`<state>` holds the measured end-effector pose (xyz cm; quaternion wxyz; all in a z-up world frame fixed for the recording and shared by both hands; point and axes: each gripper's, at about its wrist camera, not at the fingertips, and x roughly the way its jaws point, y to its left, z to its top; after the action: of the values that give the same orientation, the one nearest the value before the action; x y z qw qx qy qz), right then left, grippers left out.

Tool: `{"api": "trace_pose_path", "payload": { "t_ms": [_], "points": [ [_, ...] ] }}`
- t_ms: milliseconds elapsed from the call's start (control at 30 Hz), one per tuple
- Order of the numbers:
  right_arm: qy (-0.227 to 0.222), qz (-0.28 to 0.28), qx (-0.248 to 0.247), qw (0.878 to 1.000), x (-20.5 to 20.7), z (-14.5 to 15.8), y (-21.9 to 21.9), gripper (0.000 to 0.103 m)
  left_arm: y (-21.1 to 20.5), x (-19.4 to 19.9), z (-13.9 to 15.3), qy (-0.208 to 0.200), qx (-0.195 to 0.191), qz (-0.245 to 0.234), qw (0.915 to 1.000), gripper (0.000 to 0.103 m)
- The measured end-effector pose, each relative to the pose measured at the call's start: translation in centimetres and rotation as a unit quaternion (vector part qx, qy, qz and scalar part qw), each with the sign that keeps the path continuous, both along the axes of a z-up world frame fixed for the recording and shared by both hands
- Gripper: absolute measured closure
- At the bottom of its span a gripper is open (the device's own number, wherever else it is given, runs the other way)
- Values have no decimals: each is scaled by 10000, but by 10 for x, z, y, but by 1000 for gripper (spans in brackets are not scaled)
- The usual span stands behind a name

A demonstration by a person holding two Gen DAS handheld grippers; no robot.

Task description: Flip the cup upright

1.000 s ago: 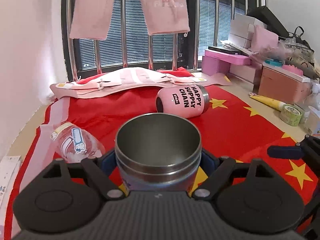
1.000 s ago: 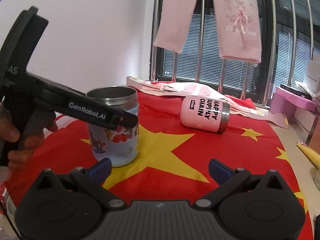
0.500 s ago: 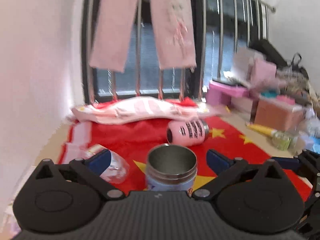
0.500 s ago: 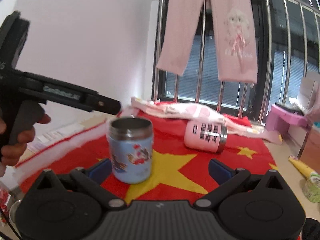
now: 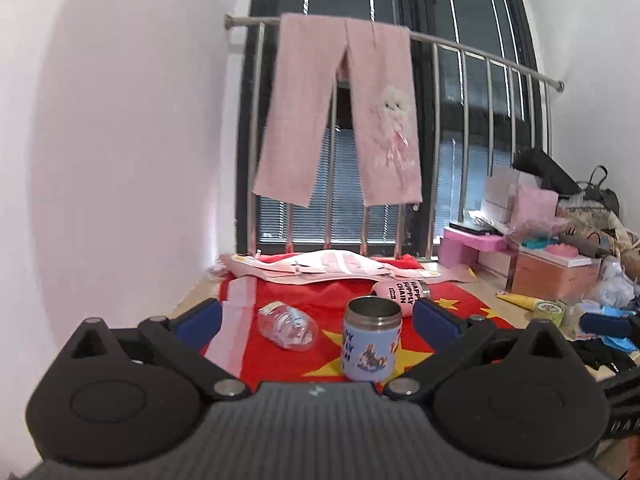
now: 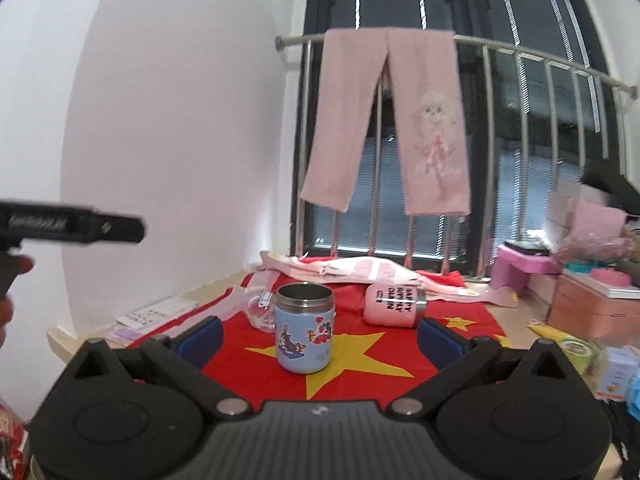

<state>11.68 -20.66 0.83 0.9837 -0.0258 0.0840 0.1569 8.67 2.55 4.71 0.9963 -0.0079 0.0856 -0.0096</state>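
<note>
A blue steel cup [image 5: 372, 345] with cartoon stickers stands upright, mouth up, on the red flag cloth [image 5: 320, 300]; it also shows in the right wrist view [image 6: 305, 328]. My left gripper [image 5: 316, 320] is open and empty, well back from the cup. My right gripper [image 6: 320, 336] is open and empty, also back from it. A pink cup [image 5: 401, 291] printed "HAPPY SUPPLY CHAIN" lies on its side behind the blue one, seen too in the right wrist view [image 6: 394, 306]. The left gripper's body [image 6: 72, 226] shows at the left of the right wrist view.
A clear plastic bottle [image 5: 287, 324] lies left of the blue cup. Pink cloth [image 5: 320, 266] lies at the cloth's far edge under a railing with hanging pink trousers [image 5: 340, 116]. Boxes and clutter [image 5: 556, 272] stand at the right. A white wall [image 5: 120, 160] is on the left.
My left gripper let go of the blue cup, opened and drew back and up. My right gripper also drew back. The blue cup stays upright on the cloth.
</note>
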Motion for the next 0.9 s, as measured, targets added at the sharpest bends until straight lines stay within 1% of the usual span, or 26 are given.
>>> {"api": "trace_pose_path", "payload": {
  "t_ms": [100, 200, 333, 467, 900],
  "points": [
    [-108, -163, 78, 9998, -30, 4, 0, 0, 3, -33, -8, -107, 41, 194, 9997, 0],
    [-182, -307, 109, 9993, -56, 2, 2, 0, 5, -57, -17, -176, -28, 300, 9994, 0],
    [-230, -311, 59, 9992, -76, 0, 3, 0, 8, -72, -31, -148, -138, 324, 9993, 0],
    [-293, -290, -10, 9992, -79, -1, 3, 0, 6, -73, -37, -110, -165, 352, 9992, 0],
    [-207, -350, 83, 9991, -77, -6, 2, 0, 8, -75, -41, -85, -149, 311, 9994, 0]
  ]
}}
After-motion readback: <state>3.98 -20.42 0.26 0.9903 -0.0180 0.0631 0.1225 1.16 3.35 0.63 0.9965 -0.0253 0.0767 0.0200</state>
